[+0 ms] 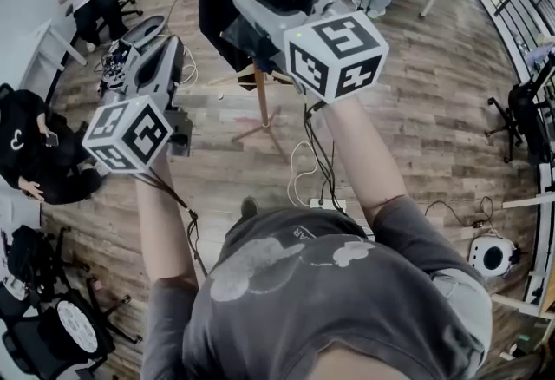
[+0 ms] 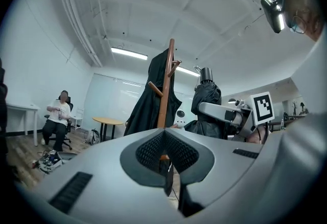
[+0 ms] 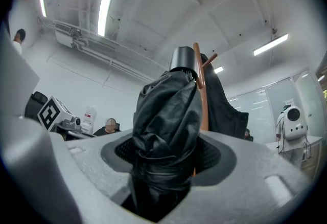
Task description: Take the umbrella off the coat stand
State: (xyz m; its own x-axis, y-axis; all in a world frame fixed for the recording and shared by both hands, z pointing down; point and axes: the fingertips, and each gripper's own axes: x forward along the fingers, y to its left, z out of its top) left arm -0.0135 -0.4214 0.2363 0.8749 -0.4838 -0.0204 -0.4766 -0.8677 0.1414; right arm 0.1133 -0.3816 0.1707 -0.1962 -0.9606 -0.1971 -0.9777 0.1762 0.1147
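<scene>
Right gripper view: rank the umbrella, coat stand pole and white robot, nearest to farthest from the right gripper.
1. umbrella, centre, clamped in the right gripper.
2. coat stand pole, just behind it, slightly right.
3. white robot, far right, across the room.

The left gripper (image 2: 166,169) is pointing level, fingers (image 2: 148,154) pressing together; the right gripper (image 3: 163,166), tilting slightly up, is clamping the umbrella (image 3: 166,115).

The umbrella (image 3: 166,115) stands in the right hand-held gripper (image 3: 168,159), before the coat stand (image 3: 204,103)
</scene>
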